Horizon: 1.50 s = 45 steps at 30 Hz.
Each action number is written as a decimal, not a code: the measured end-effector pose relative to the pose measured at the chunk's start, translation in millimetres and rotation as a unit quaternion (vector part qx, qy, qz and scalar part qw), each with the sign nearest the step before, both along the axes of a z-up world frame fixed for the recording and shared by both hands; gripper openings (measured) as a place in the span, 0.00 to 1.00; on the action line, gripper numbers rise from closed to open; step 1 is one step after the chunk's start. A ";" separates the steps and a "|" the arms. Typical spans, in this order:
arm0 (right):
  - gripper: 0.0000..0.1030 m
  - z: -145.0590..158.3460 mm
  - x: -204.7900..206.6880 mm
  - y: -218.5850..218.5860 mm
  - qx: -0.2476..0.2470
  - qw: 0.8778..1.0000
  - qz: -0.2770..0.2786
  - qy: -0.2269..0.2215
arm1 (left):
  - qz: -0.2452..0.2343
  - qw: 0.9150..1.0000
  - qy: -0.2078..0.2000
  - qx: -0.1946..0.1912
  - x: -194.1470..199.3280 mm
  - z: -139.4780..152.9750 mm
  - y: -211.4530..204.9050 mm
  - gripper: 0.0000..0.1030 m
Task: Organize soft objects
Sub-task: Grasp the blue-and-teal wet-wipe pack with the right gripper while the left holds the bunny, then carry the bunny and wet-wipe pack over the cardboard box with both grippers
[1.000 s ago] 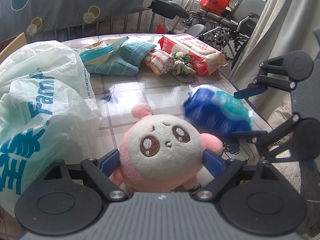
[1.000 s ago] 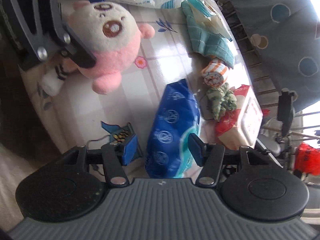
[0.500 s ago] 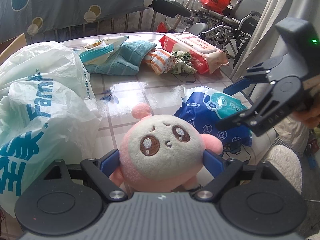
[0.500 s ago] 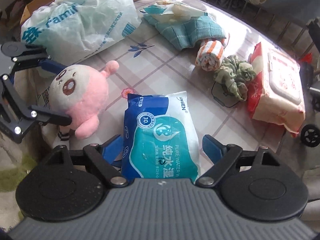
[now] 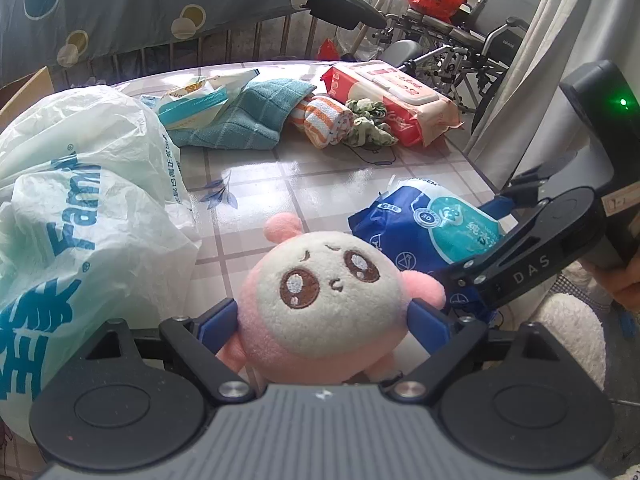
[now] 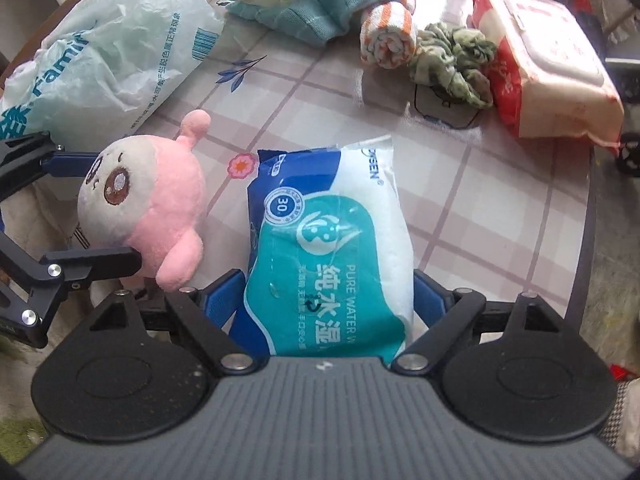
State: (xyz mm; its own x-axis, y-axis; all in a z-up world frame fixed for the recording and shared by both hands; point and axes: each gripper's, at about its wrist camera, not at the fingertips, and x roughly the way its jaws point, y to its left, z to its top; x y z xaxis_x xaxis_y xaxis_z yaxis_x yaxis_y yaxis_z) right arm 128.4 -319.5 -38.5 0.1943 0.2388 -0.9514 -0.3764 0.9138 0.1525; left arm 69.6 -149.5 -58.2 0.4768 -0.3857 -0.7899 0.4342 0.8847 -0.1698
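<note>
The bench (image 6: 500,208) is crowded, and its near edge runs right under both of my tongs. That is the main hazard, because anything I let slip here could go over the edge to the floor rather than back onto the top.

The big white bag (image 5: 80,200) slumps on the left, close to the plush. If I swing left I could snag its loose plastic and drag it along.

The blue pack (image 6: 332,248) lies flat on the near part of the bench, partly past the edge, with its near end between the jaws of my right tongs (image 6: 326,296). Those jaws have just been opening and now stand wide, one pad on each side, not squeezing it as far as I can see. The film looks slick and the contents are soft. Closing on this end alone could make the pack fold or slip out.

The plush (image 5: 328,292) sits just left of the pack, pinched at its sides by my left tongs (image 5: 324,320), which stand wide around it. It is springy and could pop free. The two tongs are close together and could knock each other.

The red pack (image 6: 552,80), rolled towel (image 6: 386,40) and scrunchie (image 6: 452,60) sit at the far right, well away from my tongs.
</note>
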 end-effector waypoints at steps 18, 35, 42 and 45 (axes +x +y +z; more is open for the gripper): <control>0.64 -4.6 -1.2 -33.4 0.092 0.991 -0.101 0.020 | -0.013 1.000 -0.022 0.013 -6.6 0.3 -10.8 0.85; 0.64 19.7 -59.5 -74.6 0.294 0.931 -0.216 0.025 | -0.018 0.997 -0.073 -0.022 -38.8 46.8 -5.4 0.84; 0.64 63.0 -63.1 -51.0 0.325 0.929 -0.178 -0.017 | 0.007 0.992 -0.120 -0.039 -55.1 90.2 24.1 0.84; 0.64 86.6 -54.3 -27.9 0.342 0.928 -0.145 -0.035 | 0.031 0.988 -0.145 -0.040 -60.4 115.6 46.5 0.84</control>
